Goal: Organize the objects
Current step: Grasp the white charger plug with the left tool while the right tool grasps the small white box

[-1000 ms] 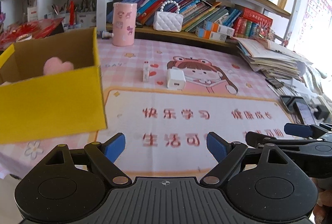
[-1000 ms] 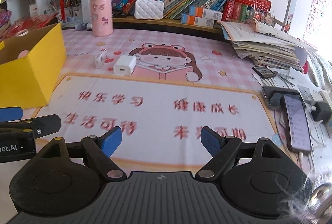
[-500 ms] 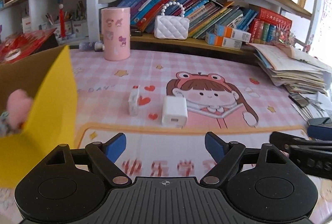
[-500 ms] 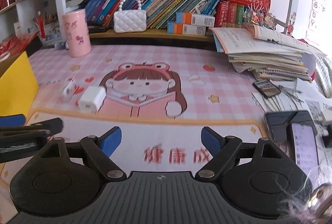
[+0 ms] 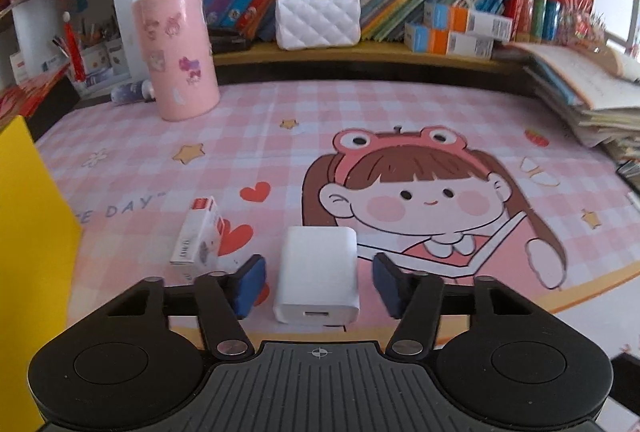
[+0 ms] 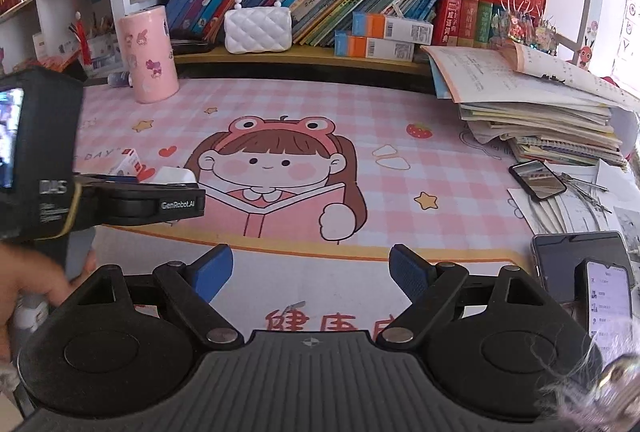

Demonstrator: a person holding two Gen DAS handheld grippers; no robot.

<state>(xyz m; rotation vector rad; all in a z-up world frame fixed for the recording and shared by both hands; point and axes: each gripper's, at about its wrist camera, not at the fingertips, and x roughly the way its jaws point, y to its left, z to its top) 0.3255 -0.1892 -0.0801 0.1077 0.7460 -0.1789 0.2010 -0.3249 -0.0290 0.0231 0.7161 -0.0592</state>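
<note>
A white charger block (image 5: 318, 278) lies on the pink cartoon mat (image 5: 360, 135). My left gripper (image 5: 319, 282) is open, its blue pads on either side of the block, not touching. A small white and red box (image 5: 198, 238) lies just left of it. The yellow box (image 5: 28, 232) stands at the far left. In the right wrist view my right gripper (image 6: 311, 274) is open and empty over the mat's front edge; the left gripper's body (image 6: 120, 199) sits at the left there, hiding most of the charger (image 6: 174, 175) and the small box (image 6: 130, 161).
A pink cylinder holder (image 5: 176, 51) and a white quilted purse (image 5: 318, 13) stand at the back by the bookshelf. A stack of books and papers (image 6: 532, 111) fills the right. Phones (image 6: 538, 179) (image 6: 608, 298) lie at the right front.
Both grippers moved forward over the mat. The left gripper came down around the white charger block, which now lies between its open pads. The yellow box slid out to the left edge.
</note>
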